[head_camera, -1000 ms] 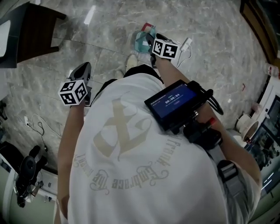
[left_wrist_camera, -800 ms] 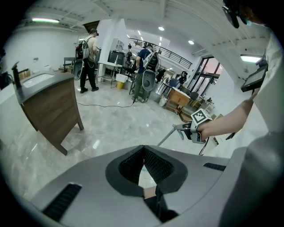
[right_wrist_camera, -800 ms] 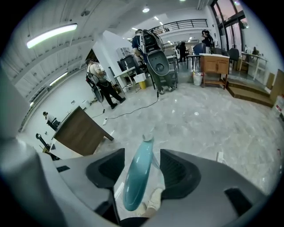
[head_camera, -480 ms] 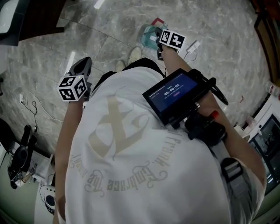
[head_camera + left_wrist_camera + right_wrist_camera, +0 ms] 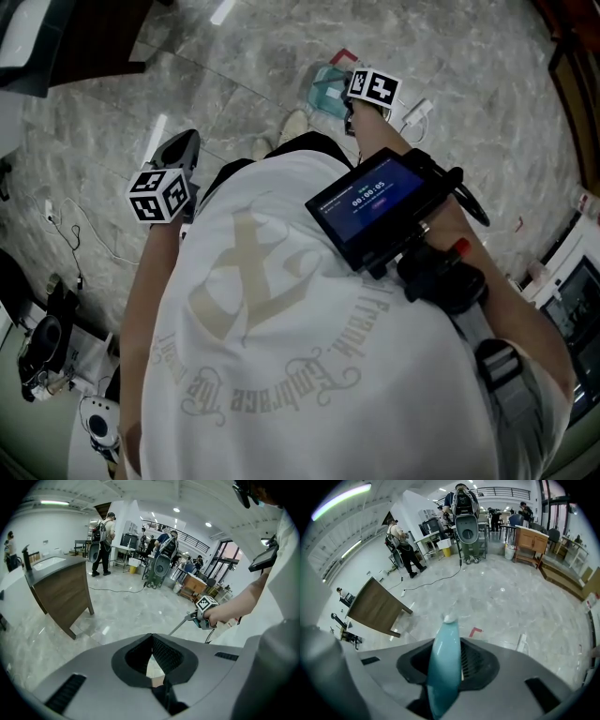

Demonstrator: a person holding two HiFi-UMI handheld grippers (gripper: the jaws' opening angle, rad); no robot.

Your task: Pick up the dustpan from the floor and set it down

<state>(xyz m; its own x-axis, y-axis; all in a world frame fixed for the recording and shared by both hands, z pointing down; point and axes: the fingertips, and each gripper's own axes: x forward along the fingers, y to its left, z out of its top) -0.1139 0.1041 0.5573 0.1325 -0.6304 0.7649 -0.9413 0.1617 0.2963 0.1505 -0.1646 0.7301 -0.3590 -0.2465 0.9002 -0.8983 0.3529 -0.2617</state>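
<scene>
Dustpan (image 5: 326, 92) lies on the floor, upper centre of head view. Right gripper (image 5: 454, 644) jaws have just been closing and are clamped on its teal handle (image 5: 444, 667). Left gripper (image 5: 151, 637) is pinched together, empty. I judge the pan light, stiff, slick plastic; the handle is the hold.

Open marble floor (image 5: 234, 56) ahead, dark wooden table (image 5: 94, 37) far left, white power strip (image 5: 418, 114) near dustpan (image 5: 328, 89), loose cable (image 5: 75, 230) left

Ceiling lights (image 5: 51, 502) keep the hall bright and glare off the glossy floor (image 5: 234, 75). Fisheye edges bend, darken; the dustpan handle (image 5: 443, 667) blurs near my lens.
</scene>
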